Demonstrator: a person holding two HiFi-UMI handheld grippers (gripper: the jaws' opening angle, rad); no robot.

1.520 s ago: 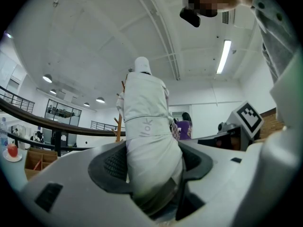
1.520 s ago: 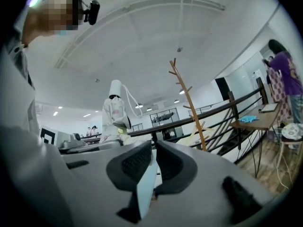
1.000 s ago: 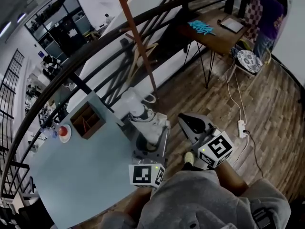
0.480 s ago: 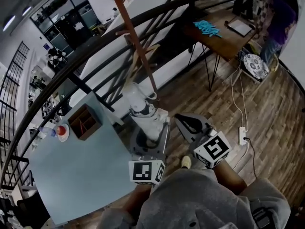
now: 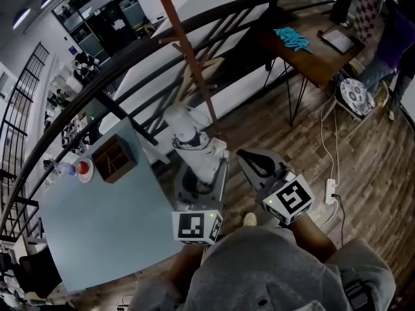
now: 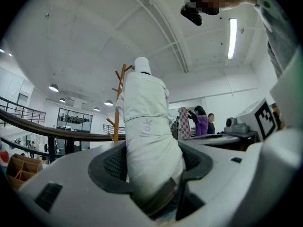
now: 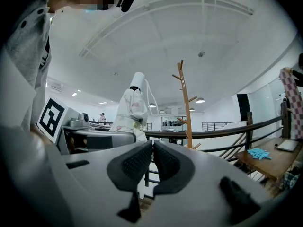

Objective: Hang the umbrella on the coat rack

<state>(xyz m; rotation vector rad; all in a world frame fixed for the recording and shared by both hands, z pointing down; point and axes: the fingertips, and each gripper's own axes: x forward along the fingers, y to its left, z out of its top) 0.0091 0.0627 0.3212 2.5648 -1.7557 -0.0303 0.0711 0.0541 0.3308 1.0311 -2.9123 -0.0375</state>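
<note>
A curved black railing (image 5: 139,62) sweeps across the room. On the near side of it lies a brown wood-plank floor (image 5: 369,173), and a pale blue table (image 5: 97,238) stands close against the railing. A wooden compartment box (image 5: 114,161) and a small dish (image 5: 84,169) sit at the table's edge nearest the railing. Farther along the railing stands a brown table (image 5: 324,56) on thin black legs, with a white power strip (image 5: 331,190) on the floor near it. Beyond the railing are black-framed glass walls (image 5: 104,15). Above the railing spreads a white vaulted ceiling (image 6: 94,41) with a long strip light (image 6: 232,37).
</note>
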